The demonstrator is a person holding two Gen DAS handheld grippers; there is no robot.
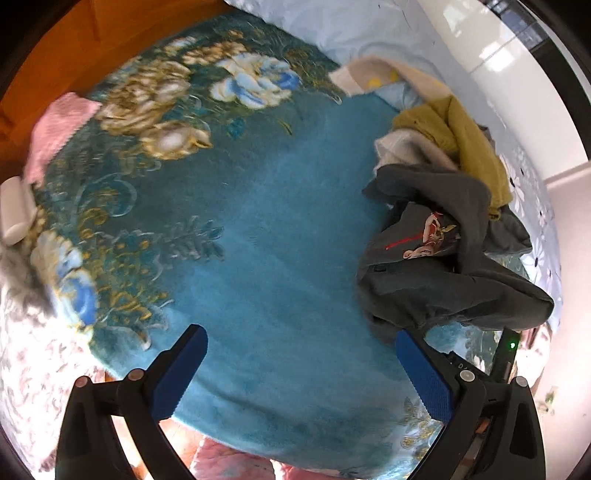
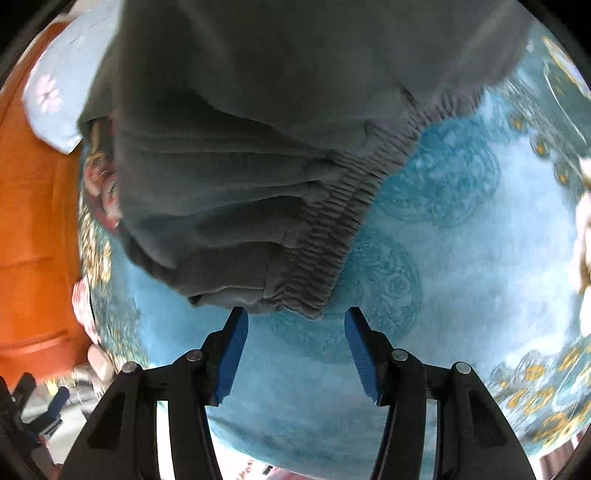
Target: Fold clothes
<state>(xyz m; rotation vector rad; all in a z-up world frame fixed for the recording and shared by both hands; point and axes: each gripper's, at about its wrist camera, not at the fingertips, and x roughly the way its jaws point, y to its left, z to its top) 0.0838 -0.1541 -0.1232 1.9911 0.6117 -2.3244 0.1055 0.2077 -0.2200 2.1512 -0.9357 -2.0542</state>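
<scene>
A dark grey sweatshirt (image 1: 436,273) with a cartoon print lies crumpled on the right of the blue flowered blanket (image 1: 266,229). My left gripper (image 1: 301,339) is open above bare blanket, its right finger (image 1: 424,373) close to the sweatshirt's lower edge. In the right wrist view the sweatshirt (image 2: 258,147) fills the upper half, its ribbed hem (image 2: 332,229) running diagonally down to just above my right gripper (image 2: 295,317). That gripper is open, with only blanket (image 2: 461,258) showing between its blue pads.
Behind the sweatshirt sit an olive garment (image 1: 469,140) and a pale one (image 1: 410,147). A pink cloth (image 1: 59,129) and a white roller (image 1: 16,210) lie at the blanket's left edge. A pale blue pillow (image 1: 354,29) is at the back, orange wood (image 2: 33,221) beside the bed.
</scene>
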